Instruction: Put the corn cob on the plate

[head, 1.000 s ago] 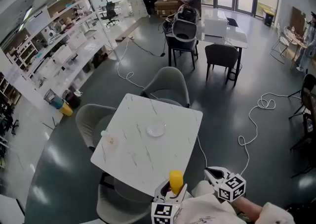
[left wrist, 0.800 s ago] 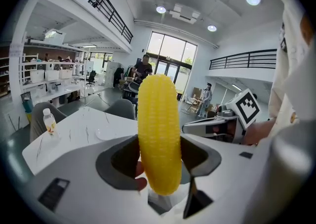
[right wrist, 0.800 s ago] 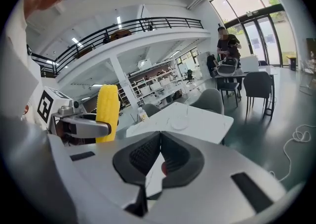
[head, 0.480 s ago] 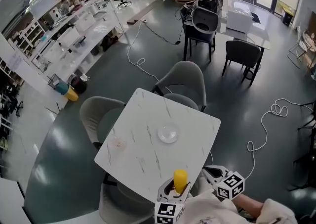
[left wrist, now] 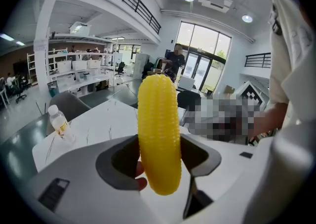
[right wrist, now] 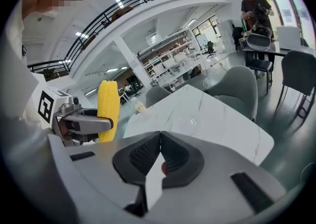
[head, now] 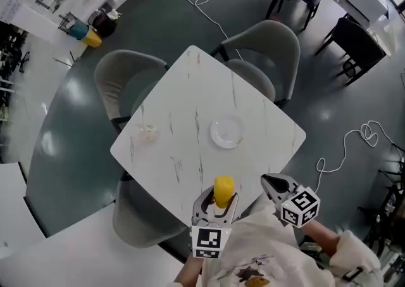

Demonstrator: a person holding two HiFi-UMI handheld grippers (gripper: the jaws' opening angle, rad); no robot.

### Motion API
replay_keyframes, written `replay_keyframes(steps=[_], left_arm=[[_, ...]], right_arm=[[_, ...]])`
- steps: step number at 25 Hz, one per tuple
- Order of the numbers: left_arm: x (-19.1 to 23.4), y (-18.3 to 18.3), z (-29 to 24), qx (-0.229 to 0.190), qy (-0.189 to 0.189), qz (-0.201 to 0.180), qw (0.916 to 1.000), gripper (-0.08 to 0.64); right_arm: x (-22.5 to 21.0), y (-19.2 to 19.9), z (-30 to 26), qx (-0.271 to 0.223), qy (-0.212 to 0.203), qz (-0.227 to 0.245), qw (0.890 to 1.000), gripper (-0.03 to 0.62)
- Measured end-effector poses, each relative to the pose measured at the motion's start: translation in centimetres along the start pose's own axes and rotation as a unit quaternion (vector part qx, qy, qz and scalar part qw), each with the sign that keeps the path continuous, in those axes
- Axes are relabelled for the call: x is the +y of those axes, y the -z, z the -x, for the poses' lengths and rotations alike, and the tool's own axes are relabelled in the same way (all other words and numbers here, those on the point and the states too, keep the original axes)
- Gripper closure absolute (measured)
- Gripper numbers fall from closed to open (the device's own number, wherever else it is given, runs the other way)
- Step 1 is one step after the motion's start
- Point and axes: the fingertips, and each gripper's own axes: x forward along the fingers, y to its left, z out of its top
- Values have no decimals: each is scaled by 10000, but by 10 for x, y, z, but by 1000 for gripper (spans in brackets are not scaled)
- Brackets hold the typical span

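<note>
A yellow corn cob (head: 223, 191) stands upright between the jaws of my left gripper (head: 216, 204), which is shut on it at the near edge of the white marble table (head: 183, 121). In the left gripper view the corn cob (left wrist: 159, 134) fills the centre. A small clear plate (head: 226, 132) lies near the table's middle, beyond the cob. My right gripper (head: 273, 184) hangs just right of the left one, shut with nothing in it. In the right gripper view the corn cob (right wrist: 108, 110) and the left gripper (right wrist: 79, 121) show at the left, the plate (right wrist: 188, 122) faintly on the tabletop.
A small plastic bottle (head: 149, 132) lies on the table's left part, seen upright as the bottle (left wrist: 59, 125) in the left gripper view. Grey chairs (head: 269, 45) stand at the far and left sides. Cables (head: 354, 143) trail on the dark floor.
The head view has tilted down and closer to the table, so the table and plate sit higher and larger. Both grippers keep their places; the corn stays held.
</note>
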Motion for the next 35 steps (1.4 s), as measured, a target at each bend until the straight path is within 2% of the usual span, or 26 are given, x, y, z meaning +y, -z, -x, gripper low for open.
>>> replay_keyframes(steps=[6, 12, 21, 28, 35], left_arm=[[23, 4, -30, 292, -174, 203, 9992, 304], [35, 4, -63, 453, -259, 335, 9981, 304], [54, 27, -113, 793, -336, 504, 9950, 304], [70, 42, -155, 1014, -550, 721, 9907, 304], [92, 50, -197, 1216, -698, 896, 9861, 304]], right_arm=[[-7, -17, -40, 412, -540, 323, 9972, 586], [-20, -30, -70, 621, -831, 498, 9934, 586], [-42, -18, -102, 685, -942, 270, 9928, 586], [-62, -13, -119, 689, -1003, 66, 9925, 586], [-83, -24, -141, 607, -1010, -10, 9930, 586]])
